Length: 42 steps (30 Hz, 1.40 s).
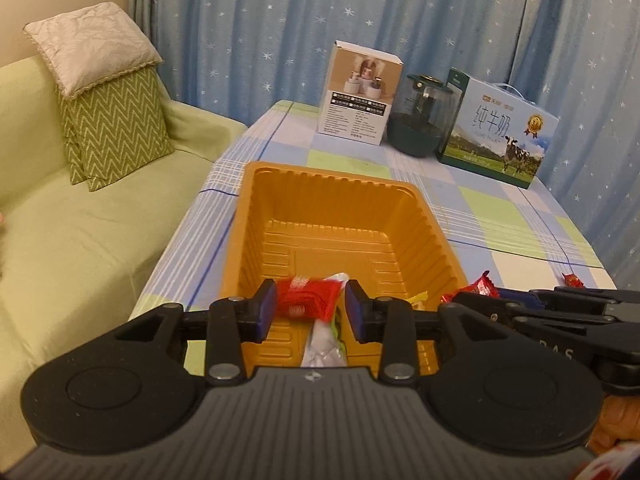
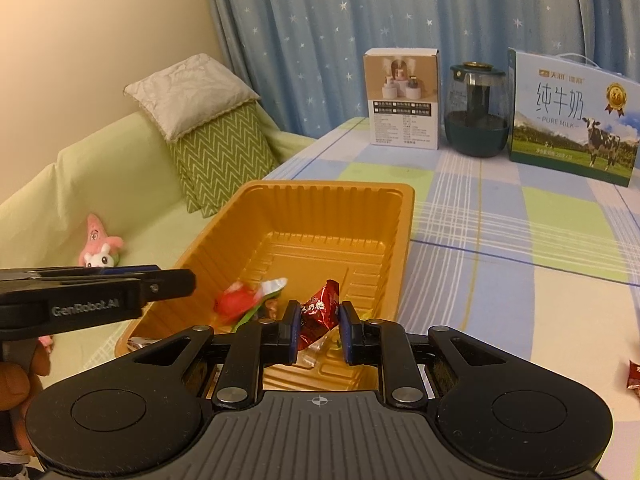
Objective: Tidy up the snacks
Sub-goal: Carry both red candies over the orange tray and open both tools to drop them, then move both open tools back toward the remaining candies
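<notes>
Two risks we see: our right gripper [image 2: 319, 326], jaws clamped on a dark-red foil candy [image 2: 317, 312] over the orange ribbed plastic tray [image 2: 394, 236], could drop it onto the tabletop [image 2: 500, 248], while our left gripper [image 1: 311, 309], jaws parted, lets its red snack packet [image 1: 306, 298] snag.

Milk carton [image 2: 572, 120], humidifier [image 2: 476, 108], white box [image 2: 402, 100], cushions [image 2: 216, 152].

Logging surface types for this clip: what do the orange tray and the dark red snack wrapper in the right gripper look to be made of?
Orange tray: likely thin moulded plastic, semi-gloss; ribbed walls and a stepped floor suggest it. Dark red wrapper, held in the right gripper: looks like metallised foil or film, with shiny crinkled facets; which of the two is unclear.
</notes>
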Each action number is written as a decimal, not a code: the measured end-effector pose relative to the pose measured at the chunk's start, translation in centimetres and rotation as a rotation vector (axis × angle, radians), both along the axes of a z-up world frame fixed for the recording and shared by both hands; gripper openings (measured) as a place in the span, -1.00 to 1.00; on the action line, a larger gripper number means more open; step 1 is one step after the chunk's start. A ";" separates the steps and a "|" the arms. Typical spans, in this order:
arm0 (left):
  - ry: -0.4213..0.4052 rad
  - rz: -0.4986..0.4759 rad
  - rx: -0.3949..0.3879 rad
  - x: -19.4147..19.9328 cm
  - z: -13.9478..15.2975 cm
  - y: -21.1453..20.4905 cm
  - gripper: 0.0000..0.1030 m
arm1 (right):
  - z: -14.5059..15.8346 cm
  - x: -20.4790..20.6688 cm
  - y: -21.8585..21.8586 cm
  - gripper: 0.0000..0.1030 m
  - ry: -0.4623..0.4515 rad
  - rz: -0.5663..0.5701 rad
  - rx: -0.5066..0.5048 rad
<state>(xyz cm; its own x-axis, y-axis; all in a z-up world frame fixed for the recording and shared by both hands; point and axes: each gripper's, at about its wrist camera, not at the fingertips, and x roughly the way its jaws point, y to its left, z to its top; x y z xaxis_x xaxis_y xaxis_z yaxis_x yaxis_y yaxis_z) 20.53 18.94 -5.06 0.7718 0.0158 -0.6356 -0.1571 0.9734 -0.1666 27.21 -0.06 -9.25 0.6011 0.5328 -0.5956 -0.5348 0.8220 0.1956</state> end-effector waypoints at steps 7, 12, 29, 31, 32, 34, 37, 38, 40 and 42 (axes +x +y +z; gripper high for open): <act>-0.009 0.031 -0.014 -2.1 0.5 1.0 -0.35 | 0.2 -0.3 0.7 -0.60 -0.004 0.012 -0.004; -0.012 0.047 -0.011 -2.8 0.8 1.6 -0.34 | 0.4 0.0 1.2 -0.58 0.000 0.032 0.019; -0.033 0.009 0.005 -5.9 3.4 -1.6 -0.05 | 2.3 -4.8 -5.7 0.32 -0.010 -0.139 0.054; -0.039 -0.004 0.005 -6.4 3.9 -2.6 -0.03 | 2.7 -6.1 -6.9 0.32 -0.018 -0.166 0.055; -0.044 -0.013 0.006 -6.6 4.1 -3.2 0.00 | 2.9 -6.7 -7.5 0.32 -0.024 -0.180 0.052; -0.052 -0.028 0.005 -7.1 4.6 -4.3 0.05 | 3.3 -7.9 -8.6 0.32 -0.035 -0.204 0.044; -0.059 -0.050 -0.002 -7.9 5.0 -5.9 0.10 | 3.8 -9.6 -10.3 0.32 -0.050 -0.238 0.041; -0.060 -0.057 -0.004 -8.2 5.1 -6.4 0.14 | 3.9 -10.1 -10.9 0.32 -0.053 -0.250 0.042; -0.058 -0.074 -0.006 -8.6 5.1 -7.5 0.17 | 4.1 -11.0 -12.1 0.32 -0.052 -0.274 0.044; -0.058 -0.092 -0.006 -9.1 5.1 -8.7 0.22 | 4.2 -11.8 -13.2 0.32 -0.049 -0.299 0.049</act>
<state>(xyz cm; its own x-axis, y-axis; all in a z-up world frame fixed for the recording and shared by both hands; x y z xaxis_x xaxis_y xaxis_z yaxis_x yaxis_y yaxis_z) 11.46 10.27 0.08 0.8053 -0.0610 -0.5897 -0.0566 0.9822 -0.1789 15.45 -13.31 -5.03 0.7630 0.3548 -0.5402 -0.2800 0.9348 0.2186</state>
